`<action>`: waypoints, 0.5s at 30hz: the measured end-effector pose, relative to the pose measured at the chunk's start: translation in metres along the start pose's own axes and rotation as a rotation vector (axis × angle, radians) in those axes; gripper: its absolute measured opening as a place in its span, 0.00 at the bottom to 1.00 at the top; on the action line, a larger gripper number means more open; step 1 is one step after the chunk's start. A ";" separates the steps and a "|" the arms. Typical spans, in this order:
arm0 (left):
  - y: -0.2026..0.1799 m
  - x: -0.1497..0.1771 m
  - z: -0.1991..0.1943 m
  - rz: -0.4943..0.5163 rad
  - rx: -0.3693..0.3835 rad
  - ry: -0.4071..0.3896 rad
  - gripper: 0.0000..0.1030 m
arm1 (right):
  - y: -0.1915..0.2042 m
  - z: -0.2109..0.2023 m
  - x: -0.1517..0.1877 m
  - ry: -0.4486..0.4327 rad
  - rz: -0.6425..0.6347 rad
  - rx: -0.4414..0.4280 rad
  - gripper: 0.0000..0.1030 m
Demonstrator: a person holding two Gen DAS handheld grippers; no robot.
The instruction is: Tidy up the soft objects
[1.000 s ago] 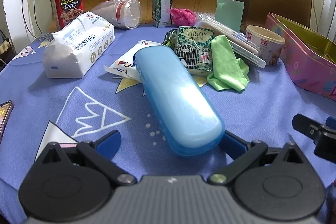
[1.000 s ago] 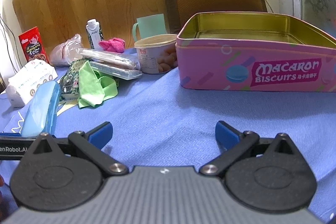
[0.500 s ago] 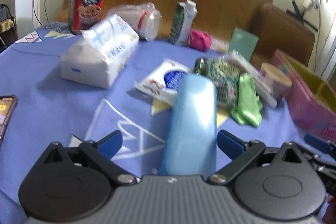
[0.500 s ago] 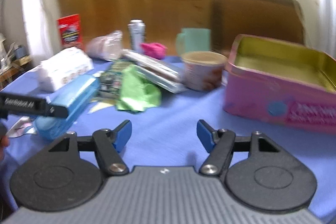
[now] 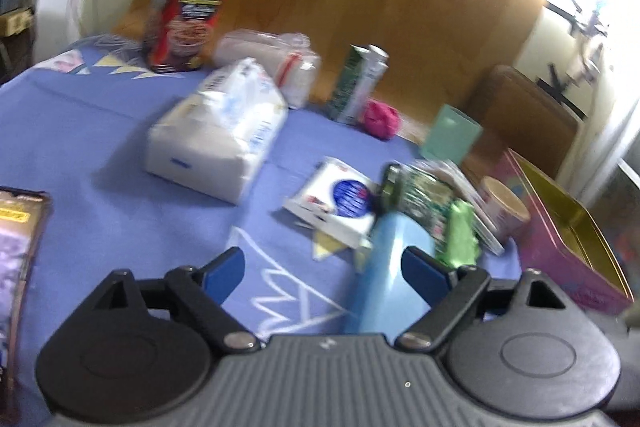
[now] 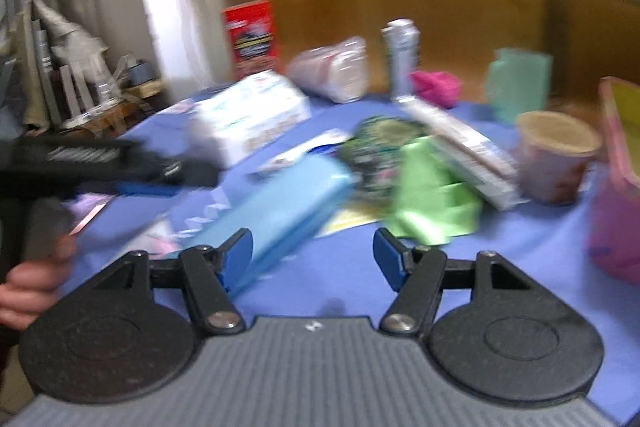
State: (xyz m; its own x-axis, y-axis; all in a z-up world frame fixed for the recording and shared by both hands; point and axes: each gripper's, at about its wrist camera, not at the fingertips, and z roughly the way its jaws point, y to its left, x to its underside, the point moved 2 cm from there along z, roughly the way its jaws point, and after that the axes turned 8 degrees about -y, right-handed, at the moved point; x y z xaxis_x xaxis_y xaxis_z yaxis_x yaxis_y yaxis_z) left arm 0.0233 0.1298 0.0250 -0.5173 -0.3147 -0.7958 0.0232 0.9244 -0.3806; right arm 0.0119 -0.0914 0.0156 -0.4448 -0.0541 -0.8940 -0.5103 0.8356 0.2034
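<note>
Blue cloth (image 5: 120, 163) covers the table, cluttered from the pink tin (image 5: 576, 251) at far right to the white tissue pack (image 5: 218, 139) at left. A pale blue case (image 5: 394, 283) lies near, just by the left gripper (image 5: 322, 269), whose jaws stand wide and empty. The right gripper (image 6: 312, 255) is also spread, holding nothing. Likely target is the green cloth (image 6: 430, 201), crumpled in the middle beside the patterned packet (image 6: 374, 151); a pink soft lump (image 6: 436, 87) sits farther back. Both views are blurred, so steady first, then close on a raised fold of cloth, clear of the packet.
</note>
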 end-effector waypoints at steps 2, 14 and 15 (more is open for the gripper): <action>0.005 -0.004 -0.001 -0.019 -0.010 -0.004 0.85 | 0.015 0.009 0.001 0.015 -0.014 -0.018 0.87; -0.015 0.015 0.012 0.013 0.050 0.075 0.85 | 0.026 0.030 0.009 0.068 -0.013 -0.046 0.63; -0.020 0.017 0.015 0.018 0.061 0.088 0.85 | 0.020 0.025 0.009 0.068 -0.010 -0.043 0.56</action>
State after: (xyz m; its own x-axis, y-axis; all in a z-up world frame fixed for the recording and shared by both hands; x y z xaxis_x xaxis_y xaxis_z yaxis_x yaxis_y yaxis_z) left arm 0.0269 0.1031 0.0119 -0.5891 -0.2754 -0.7597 0.0842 0.9141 -0.3967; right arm 0.0158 -0.0617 0.0017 -0.4879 -0.1002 -0.8671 -0.5454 0.8106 0.2132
